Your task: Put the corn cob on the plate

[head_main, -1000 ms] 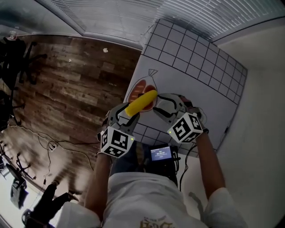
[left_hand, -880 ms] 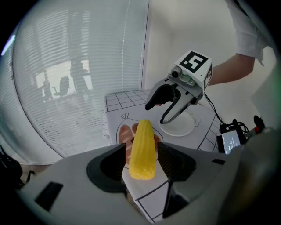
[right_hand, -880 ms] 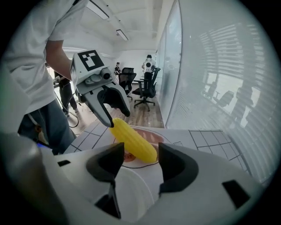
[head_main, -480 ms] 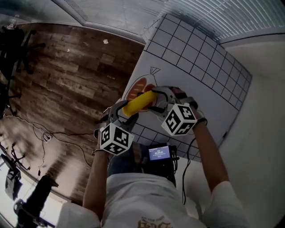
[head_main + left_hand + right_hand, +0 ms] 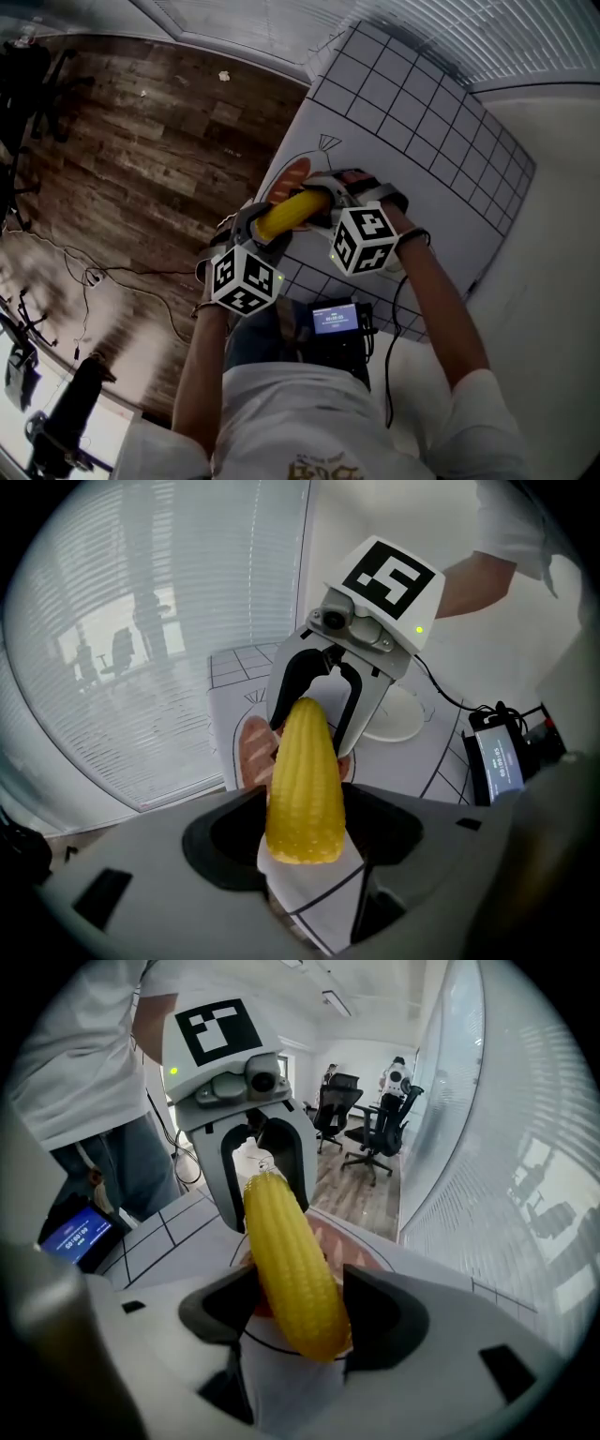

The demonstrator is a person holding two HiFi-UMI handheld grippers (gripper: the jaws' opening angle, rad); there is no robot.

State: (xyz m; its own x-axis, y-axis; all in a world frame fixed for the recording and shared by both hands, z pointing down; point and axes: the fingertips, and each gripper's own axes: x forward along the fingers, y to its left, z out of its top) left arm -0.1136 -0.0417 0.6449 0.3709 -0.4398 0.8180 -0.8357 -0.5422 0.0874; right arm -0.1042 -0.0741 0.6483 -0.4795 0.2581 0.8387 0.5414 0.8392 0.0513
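A yellow corn cob [image 5: 291, 214] stretches between my two grippers, low over the plate [image 5: 284, 176] drawn in orange on the gridded paper mat [image 5: 422, 131]. Whether it rests on the drawing I cannot tell. My left gripper [image 5: 265, 227] has the cob's thick end [image 5: 302, 789] between its jaws, which are opening, with gaps showing on both sides. My right gripper [image 5: 323, 202] is open around the other end [image 5: 292, 1265], and the cob lies close against its pads. Each gripper view shows the opposite gripper facing it: the right gripper [image 5: 314, 700] and the left gripper [image 5: 267, 1171].
The mat's left edge borders a wooden floor [image 5: 141, 150] with cables. A small device with a lit blue screen [image 5: 336, 322] sits at the near edge. A white round shape [image 5: 398, 719] lies behind the right gripper. Office chairs [image 5: 370, 1124] stand far off.
Both grippers sank toward the mat with the cob between them. The right gripper rolled, so its marker cube now faces the camera more squarely.
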